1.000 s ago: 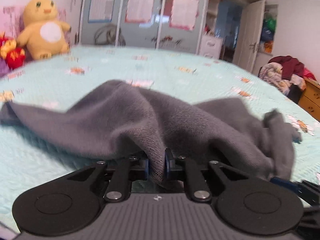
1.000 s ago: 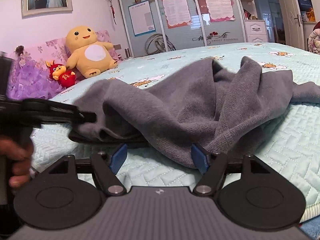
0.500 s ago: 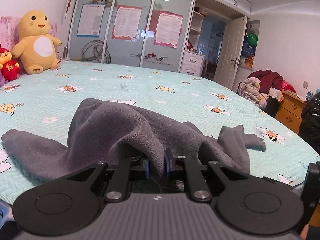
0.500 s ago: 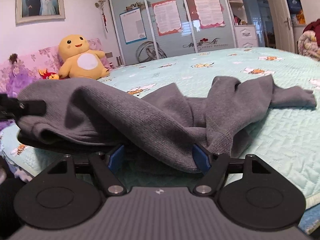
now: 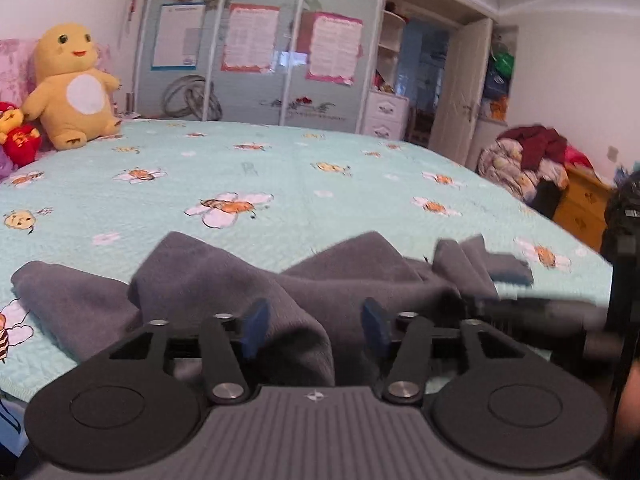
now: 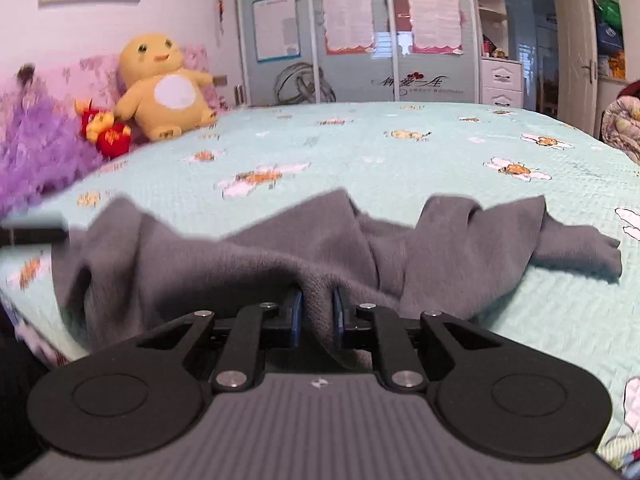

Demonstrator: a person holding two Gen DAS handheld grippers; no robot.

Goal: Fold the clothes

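Left gripper (image 5: pixel 310 330) first: through its camera I see my two blue-padded fingers (image 5: pixel 253 326) standing wide apart, with a fold of the grey garment (image 5: pixel 224 288) draped loosely between them, nearer the left pad, and nothing pinching it. That garment lies crumpled on the near edge of the bed (image 5: pixel 320 184), over the pale green quilt with its bee-and-flower print. At the right edge a blurred dark bar reaches in over the cloth; I take it for my other tool but cannot be sure. A yellow plush toy (image 5: pixel 72 88) sits at the far left of the bed, and a heap of clothes (image 5: pixel 528 160) rests beyond the bed on the right.

Through the right wrist camera, my right gripper (image 6: pixel 318 312) has its fingers drawn close together, pinching a ridge of the grey garment (image 6: pixel 440 248) between the blue pads. From that pinch the cloth spreads left and right across the quilt, one end trailing off to the right.
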